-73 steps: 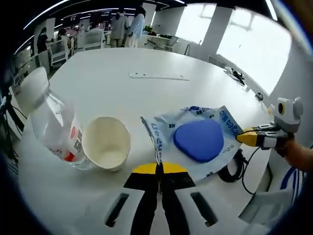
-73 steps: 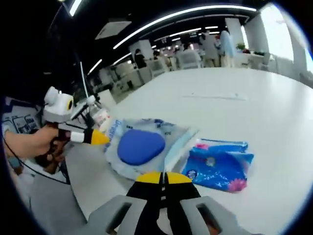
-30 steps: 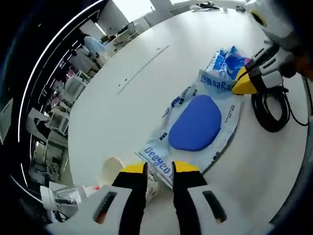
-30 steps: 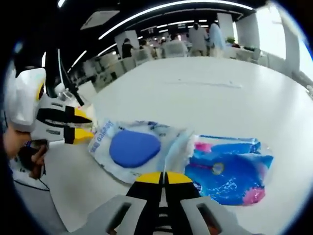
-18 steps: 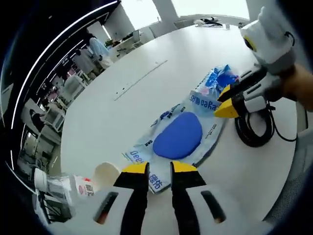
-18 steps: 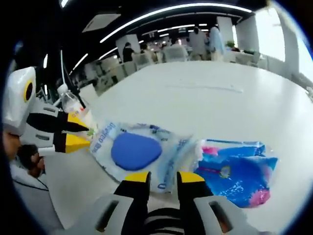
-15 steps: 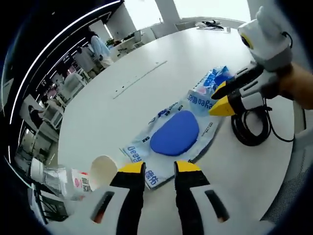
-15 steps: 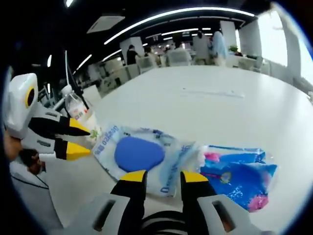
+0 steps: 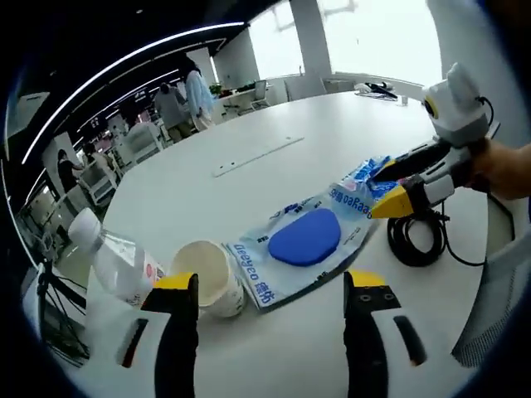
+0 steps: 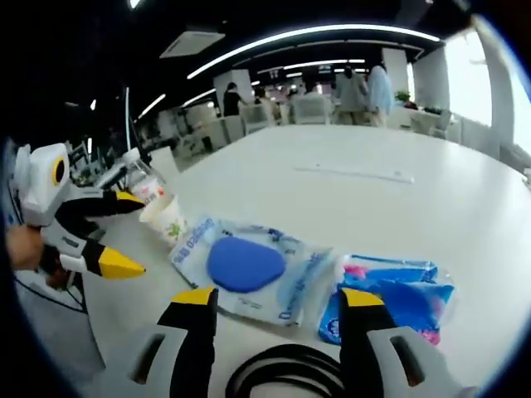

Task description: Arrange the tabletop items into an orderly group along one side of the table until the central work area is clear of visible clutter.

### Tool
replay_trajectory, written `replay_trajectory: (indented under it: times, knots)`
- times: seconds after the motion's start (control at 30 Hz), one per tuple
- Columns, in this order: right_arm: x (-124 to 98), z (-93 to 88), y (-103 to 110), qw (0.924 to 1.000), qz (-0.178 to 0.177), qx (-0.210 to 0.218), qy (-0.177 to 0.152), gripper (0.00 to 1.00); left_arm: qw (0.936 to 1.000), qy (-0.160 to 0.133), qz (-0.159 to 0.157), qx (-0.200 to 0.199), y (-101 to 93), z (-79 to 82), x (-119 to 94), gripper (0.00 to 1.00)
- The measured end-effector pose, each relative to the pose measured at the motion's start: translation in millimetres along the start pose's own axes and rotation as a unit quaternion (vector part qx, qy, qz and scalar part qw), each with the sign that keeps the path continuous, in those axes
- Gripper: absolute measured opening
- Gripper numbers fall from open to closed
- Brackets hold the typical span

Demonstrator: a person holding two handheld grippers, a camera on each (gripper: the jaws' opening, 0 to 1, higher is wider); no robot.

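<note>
Grippers, left [image 9: 272, 290] and right [image 10: 278, 305], both gape wide, holding nothing, above the pouch [image 9: 304, 240]; cup [image 9: 207, 275] touches its end.

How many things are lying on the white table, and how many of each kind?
Plastic bottle: 1
Paper cup: 1
Clear packet with a blue pad inside: 1
Blue printed packet: 1
Coiled black cable: 1
Long flat white strip: 1
Total: 6
</note>
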State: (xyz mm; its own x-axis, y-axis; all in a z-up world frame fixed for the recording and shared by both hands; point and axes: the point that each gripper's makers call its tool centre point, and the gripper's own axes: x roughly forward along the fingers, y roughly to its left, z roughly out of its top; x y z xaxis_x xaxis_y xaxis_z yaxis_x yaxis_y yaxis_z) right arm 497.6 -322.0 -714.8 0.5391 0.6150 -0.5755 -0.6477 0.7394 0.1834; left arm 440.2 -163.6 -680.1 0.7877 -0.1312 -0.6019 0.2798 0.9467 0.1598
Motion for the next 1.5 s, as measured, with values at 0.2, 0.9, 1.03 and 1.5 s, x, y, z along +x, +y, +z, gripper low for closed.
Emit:
replay_trajectory:
  times: [0.2,0.9,1.03,1.5]
  knots:
    - [-11,-4.3,-1,1.0,-0.002,-0.001,0.004,0.75,0.9999,-0.005,0.003,-0.008,2.8,-0.6,-8,0.81]
    - [-76,-6.1,-8,0.9993,-0.032,-0.005,-0.019,0.86,0.9976,-0.02,0.01,-0.066,14.8,-24.7,-52,0.89]
    - [-89,-14.3,-12,0.9991,-0.039,-0.002,-0.018,0.87,0.9971,-0.021,0.011,-0.072,15.4,-30.0,-59,0.91]
    - [-129,-32.1,-21,0.9983,-0.055,0.008,-0.015,0.87,0.9952,-0.027,0.003,-0.094,13.3,-45.5,-78,0.95]
